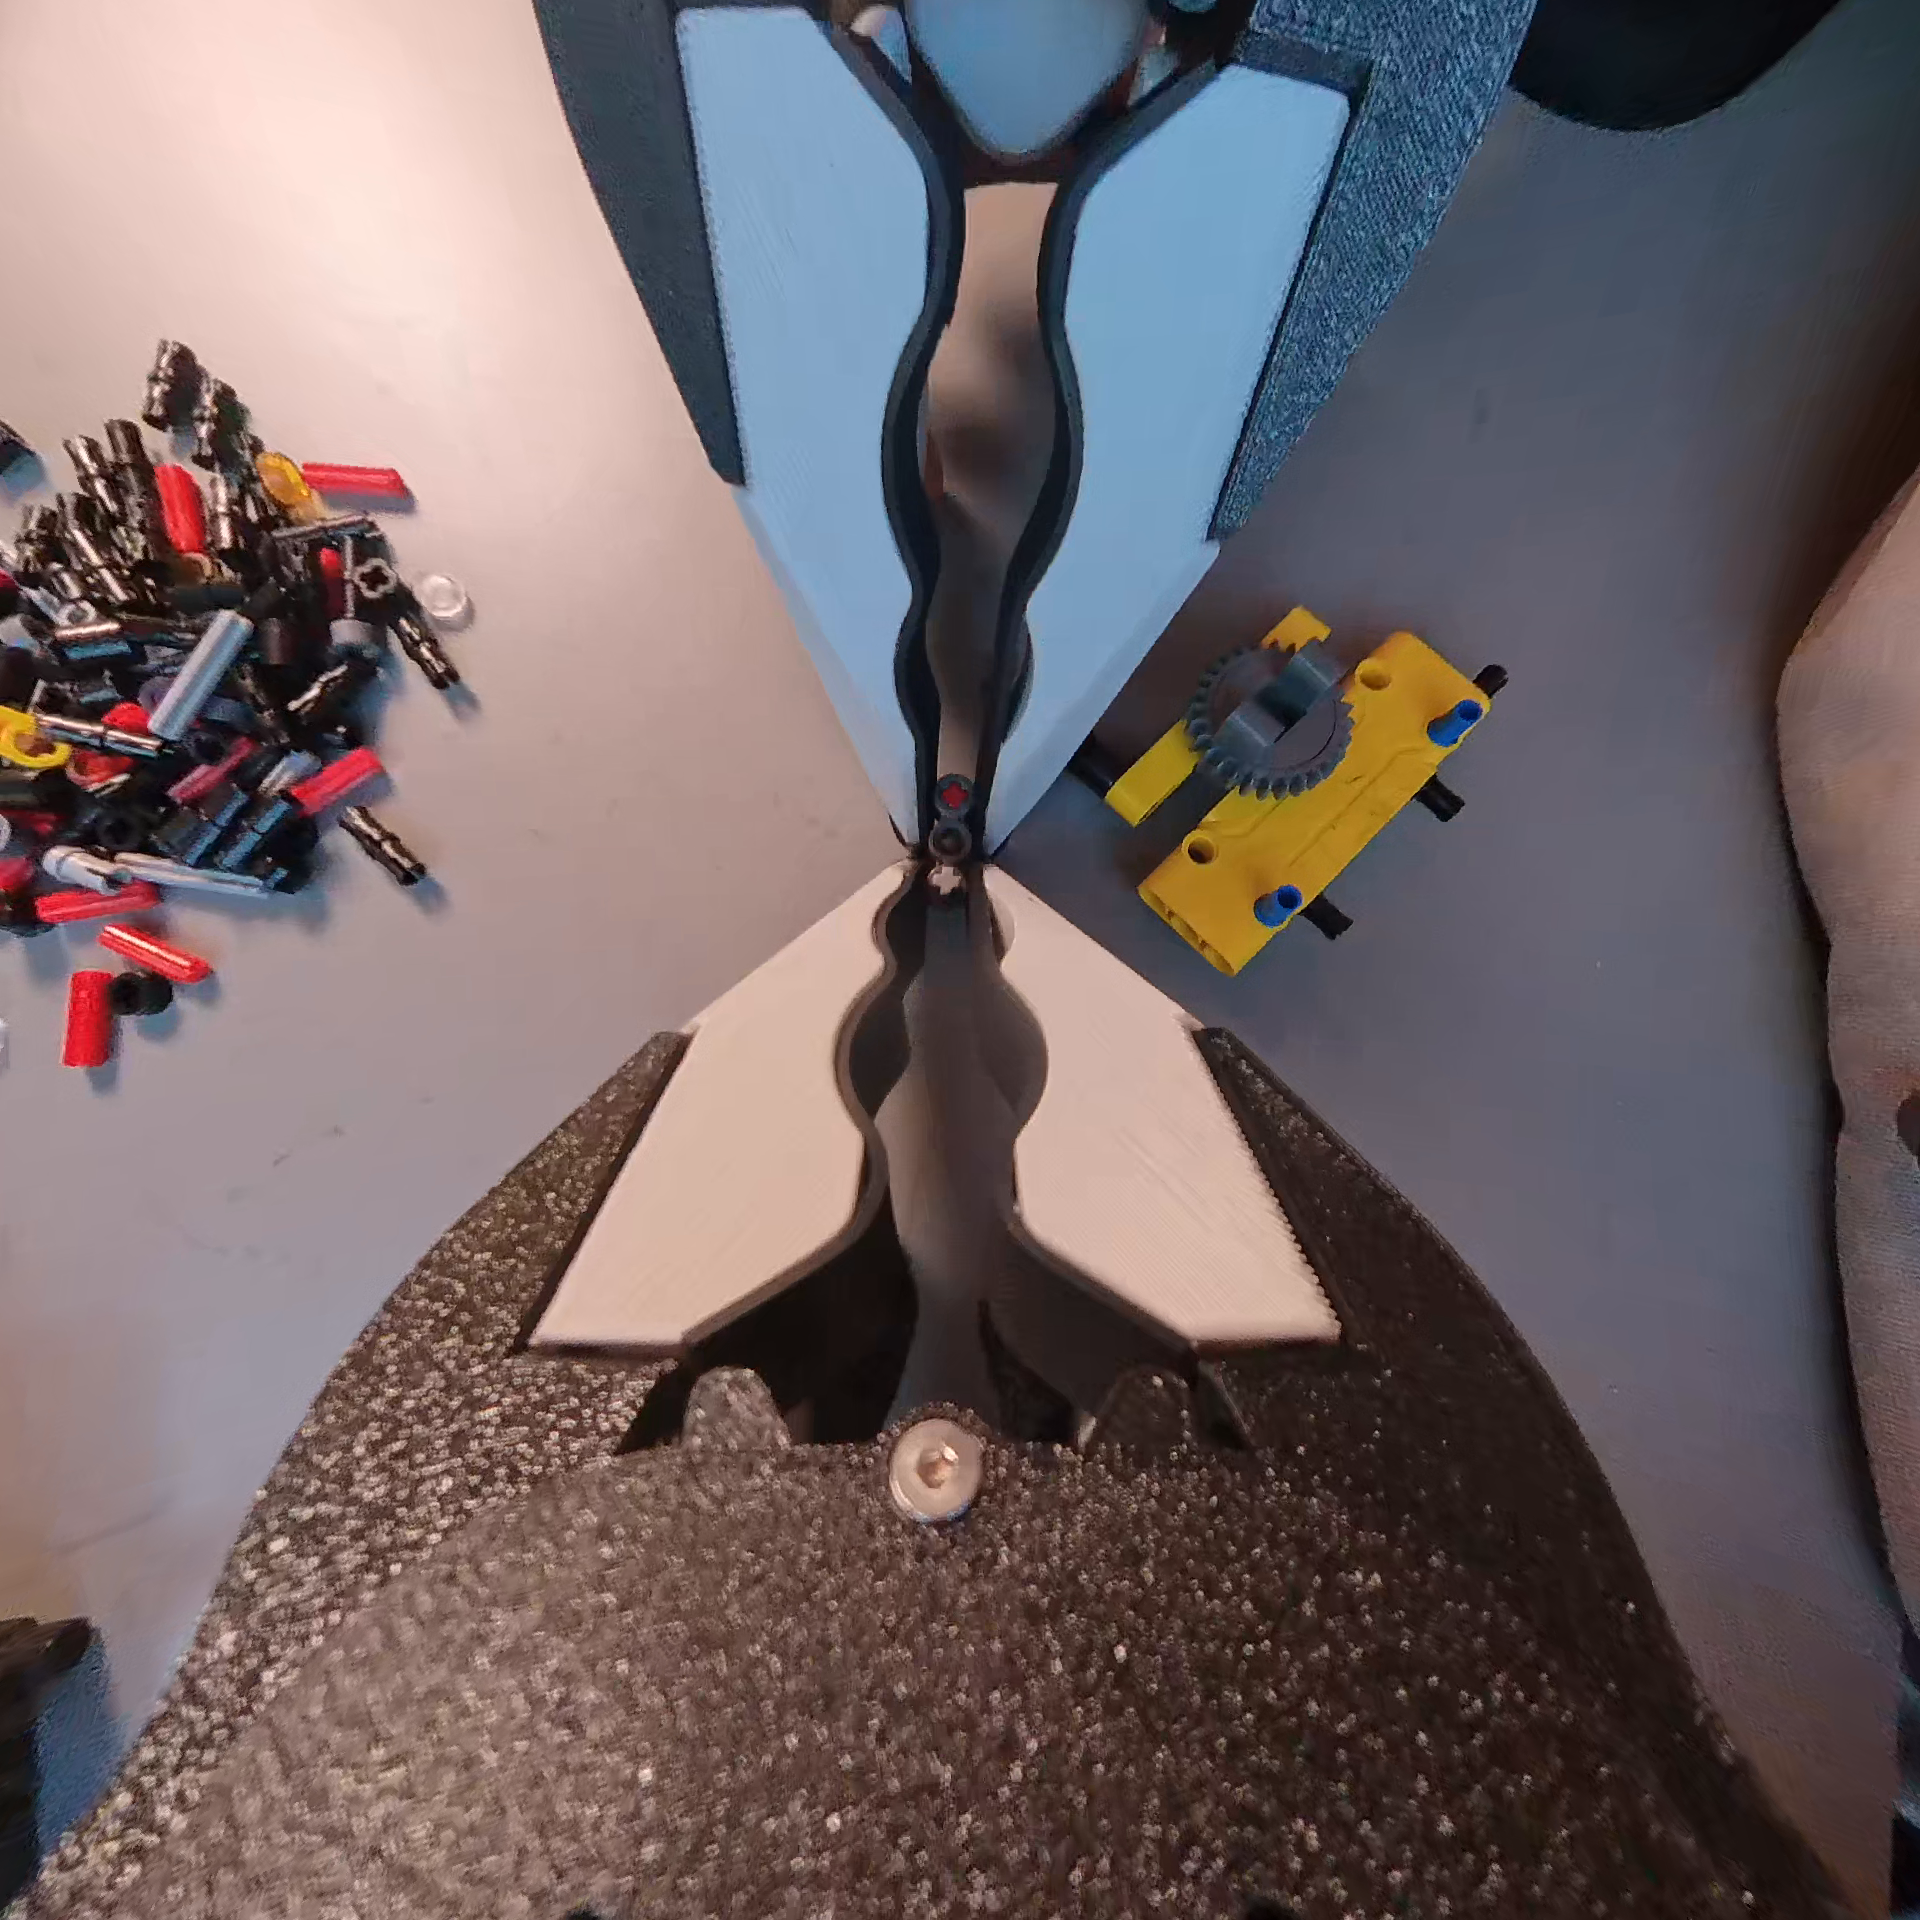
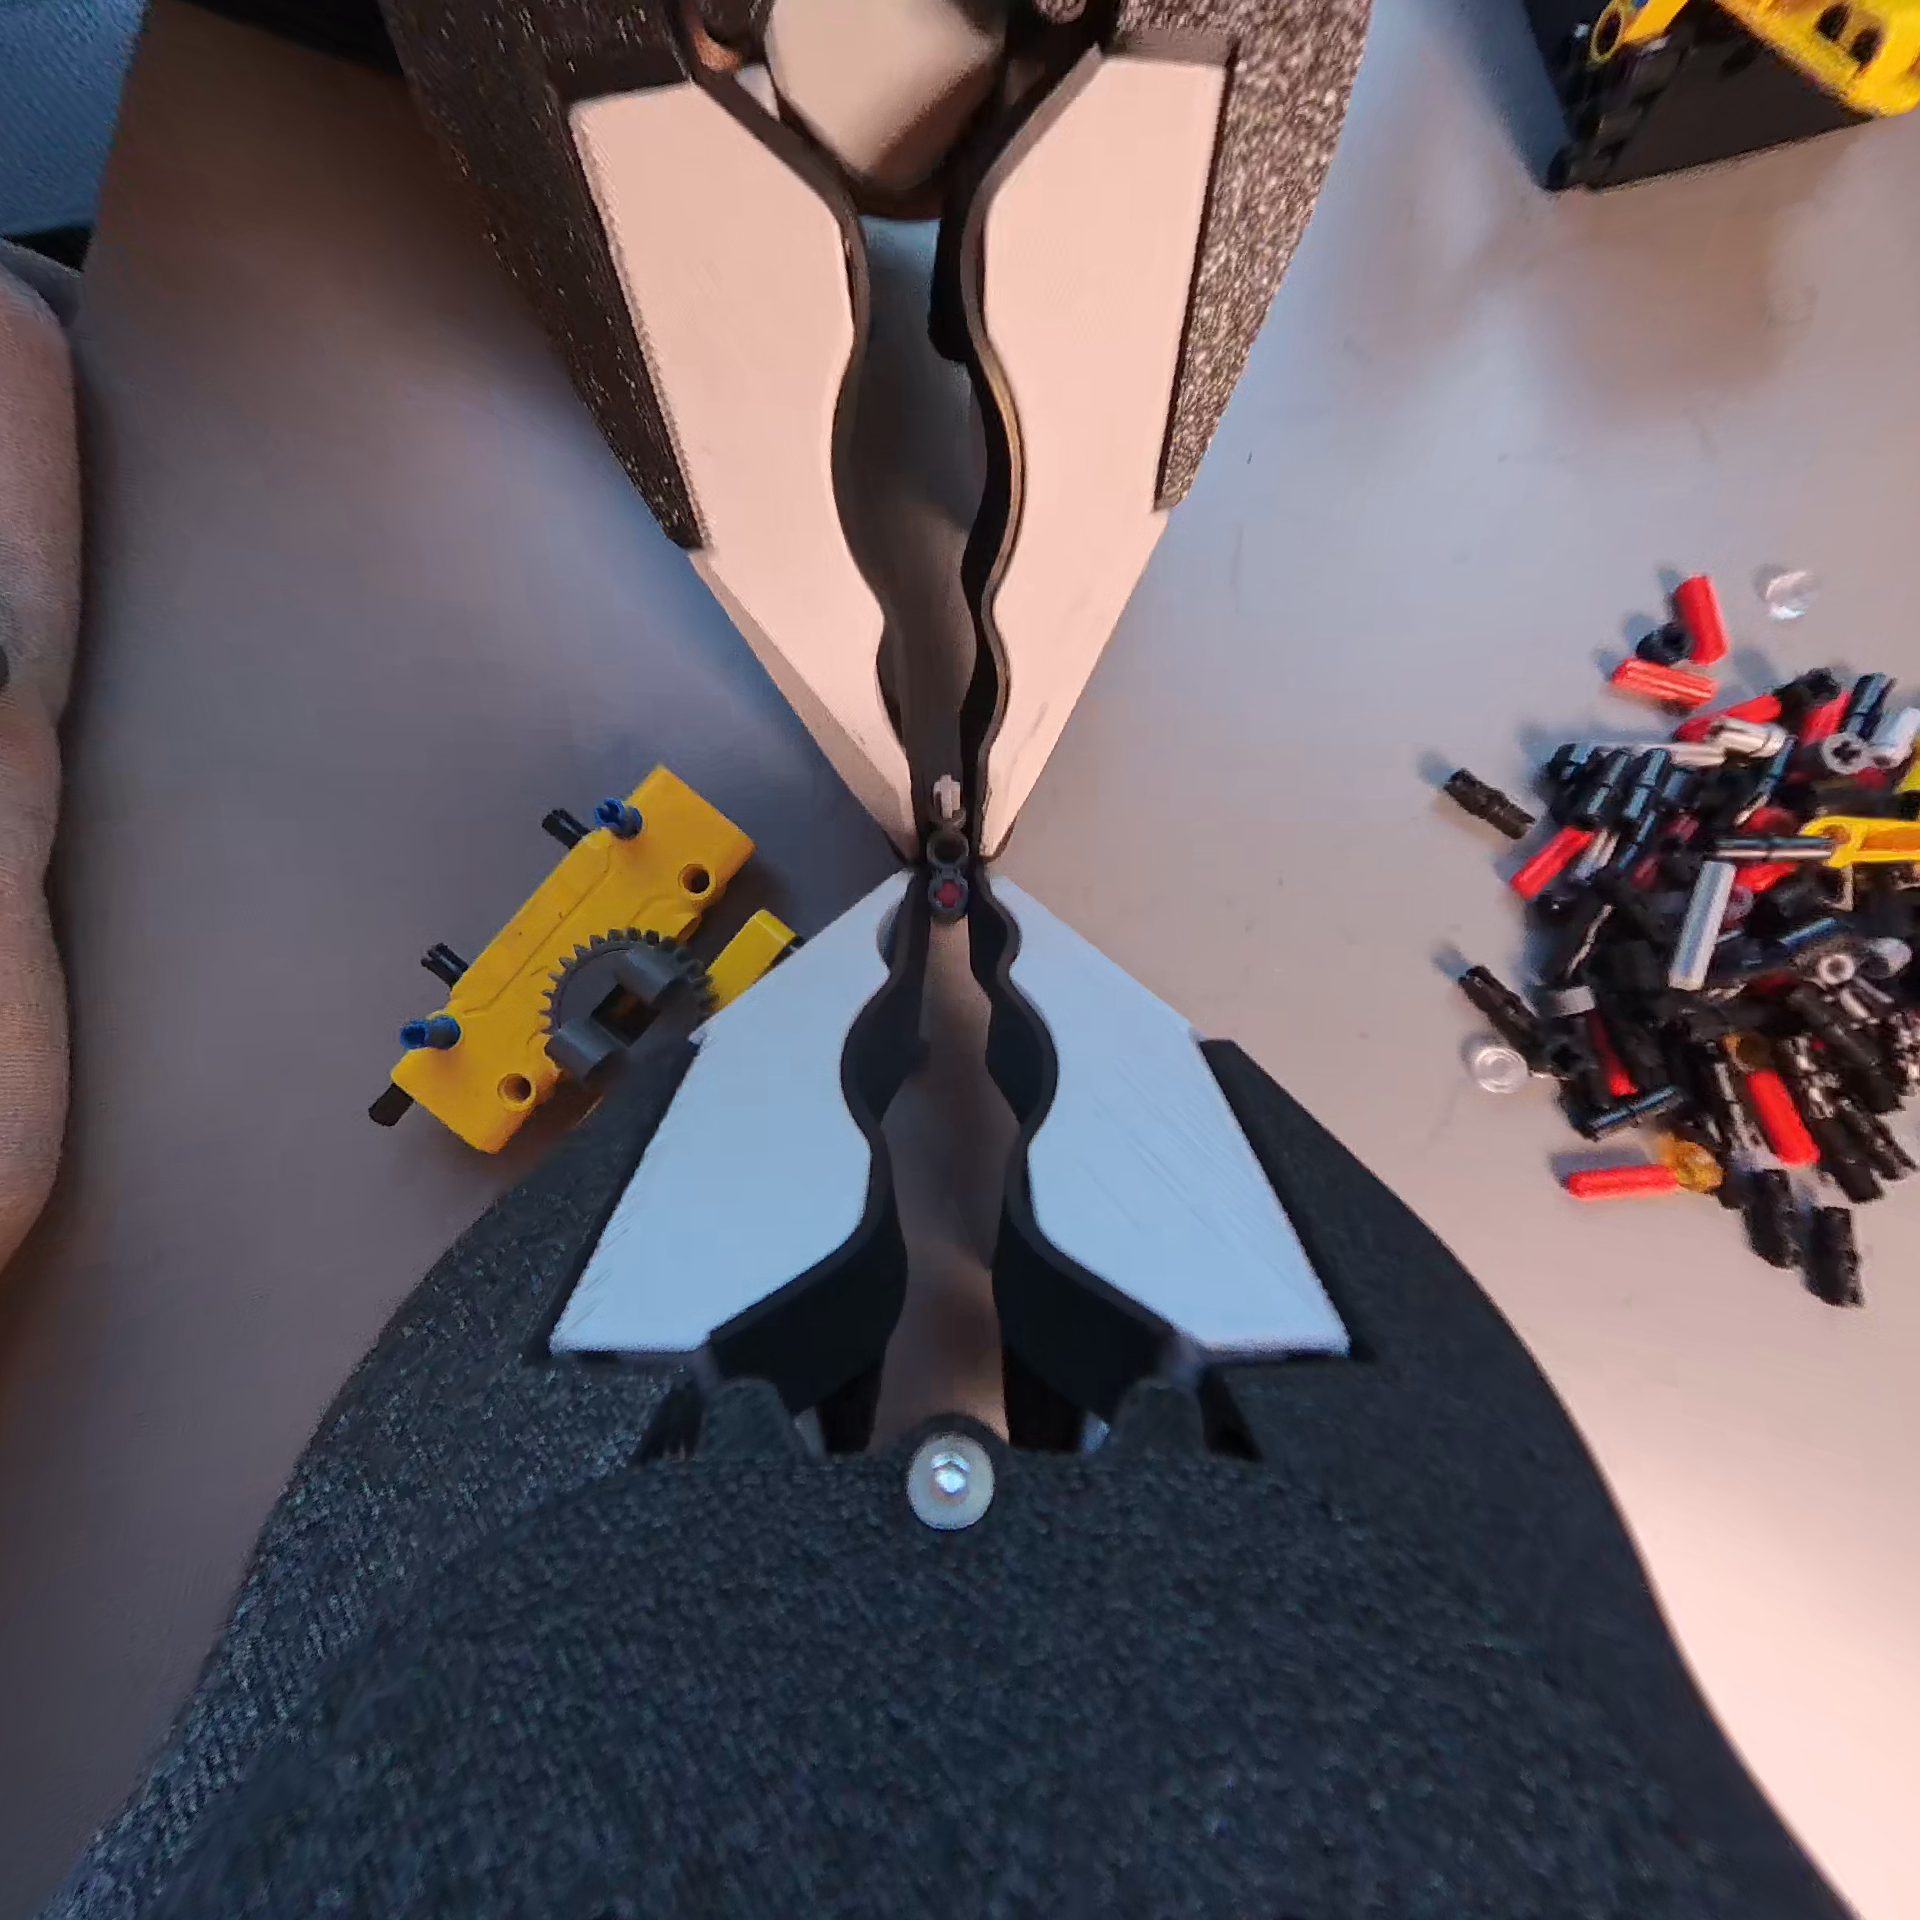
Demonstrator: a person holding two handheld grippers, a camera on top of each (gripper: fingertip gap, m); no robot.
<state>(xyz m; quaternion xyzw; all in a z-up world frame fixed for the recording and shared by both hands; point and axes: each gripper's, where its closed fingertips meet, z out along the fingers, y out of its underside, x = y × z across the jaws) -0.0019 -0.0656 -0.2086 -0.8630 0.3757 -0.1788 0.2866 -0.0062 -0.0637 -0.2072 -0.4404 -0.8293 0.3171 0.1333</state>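
Left gripper (image 1: 948, 883) was clenched tip-to-tip against the right gripper (image 2: 948, 894), both pinching the same small dark connector piece (image 1: 953, 837) above the grey table (image 1: 520, 1091). The piece sat right at the meeting point of the four fingertips; it showed a red-centred hole at the right gripper's end and a pale cross-axle stub at the left gripper's end. Right gripper was likewise closed tight on the piece.

Relative to the connector piece, in the left wrist view: yellow gear assembly (image 1: 1314, 790) with grey toothed wheel and blue pins lay just beside it to the right, on the table. The loose pile of black, red and grey parts (image 1: 197, 665) lay well apart to the left. In the right wrist view a black-and-yellow built model (image 2: 1725, 83) sat farthest off, upper right.
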